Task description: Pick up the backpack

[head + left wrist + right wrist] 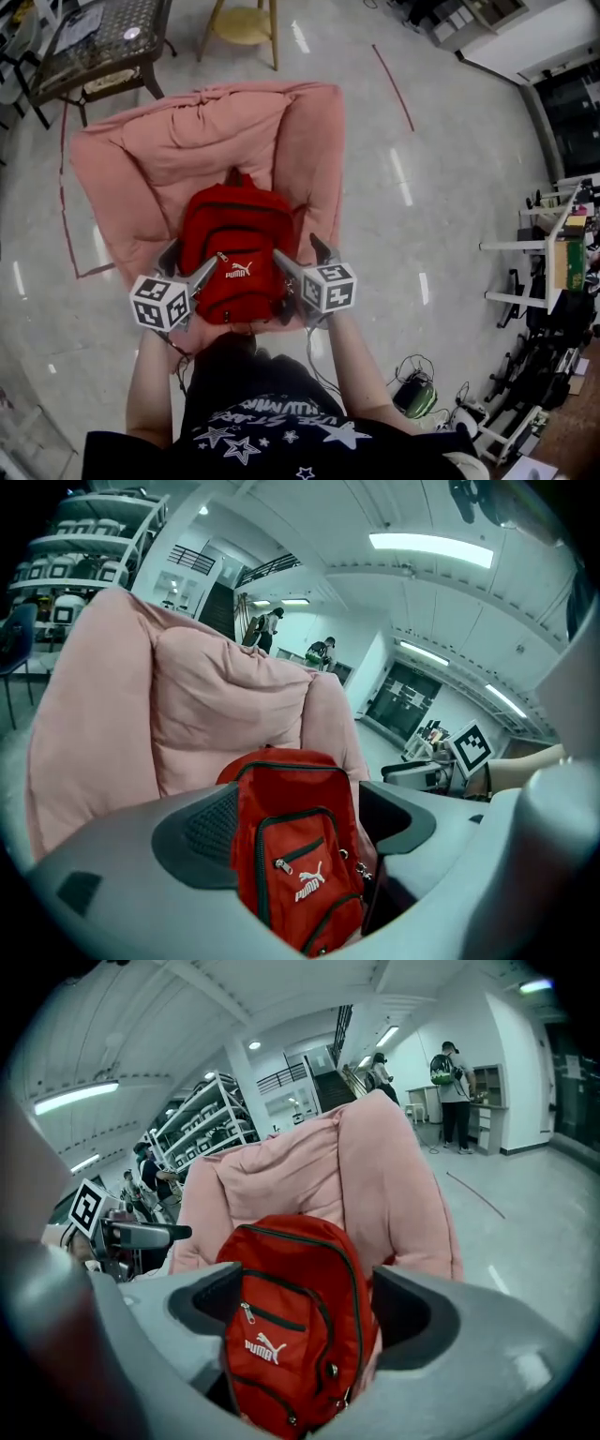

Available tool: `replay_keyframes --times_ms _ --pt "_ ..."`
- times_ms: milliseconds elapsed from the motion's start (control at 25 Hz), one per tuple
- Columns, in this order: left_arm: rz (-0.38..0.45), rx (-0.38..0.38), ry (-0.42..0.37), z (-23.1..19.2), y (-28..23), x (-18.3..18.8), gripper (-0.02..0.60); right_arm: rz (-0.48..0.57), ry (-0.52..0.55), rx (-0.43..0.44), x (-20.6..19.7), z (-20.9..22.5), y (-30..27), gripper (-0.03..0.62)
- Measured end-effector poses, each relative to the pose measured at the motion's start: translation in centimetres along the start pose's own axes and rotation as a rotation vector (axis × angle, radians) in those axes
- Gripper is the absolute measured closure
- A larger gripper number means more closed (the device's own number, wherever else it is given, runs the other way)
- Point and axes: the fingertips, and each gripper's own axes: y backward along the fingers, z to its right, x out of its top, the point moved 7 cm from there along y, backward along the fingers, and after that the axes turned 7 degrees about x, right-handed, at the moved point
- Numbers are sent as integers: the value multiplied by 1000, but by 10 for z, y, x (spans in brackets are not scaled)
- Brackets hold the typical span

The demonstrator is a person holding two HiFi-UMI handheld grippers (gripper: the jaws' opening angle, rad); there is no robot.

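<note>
Pink cushioned chair (141, 159) holds the red backpack (234, 244) on glossy pale floor (450, 141).

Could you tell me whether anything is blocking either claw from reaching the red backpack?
Nothing visible does. The left claw and right claw are open and flank the lower sides of the red backpack, which leans uncovered on the pink chair.

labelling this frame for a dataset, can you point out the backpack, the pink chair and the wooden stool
backpack (239, 234): head view, on its red front panel above the logo.
pink chair (131, 159): head view, on the padded side at the picture's left.
wooden stool (242, 25): head view, on its round seat.
</note>
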Motion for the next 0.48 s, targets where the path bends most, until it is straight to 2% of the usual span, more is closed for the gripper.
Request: replay_keyframes --times_ms 160,480 --pt "-64 -6 -4 -23 -32 -2 163 -28 -1 1 0 16 -28 166" --pt "-166 -18 24 -75 -99 -14 155 -112 48 -8 -4 58 -91 166"
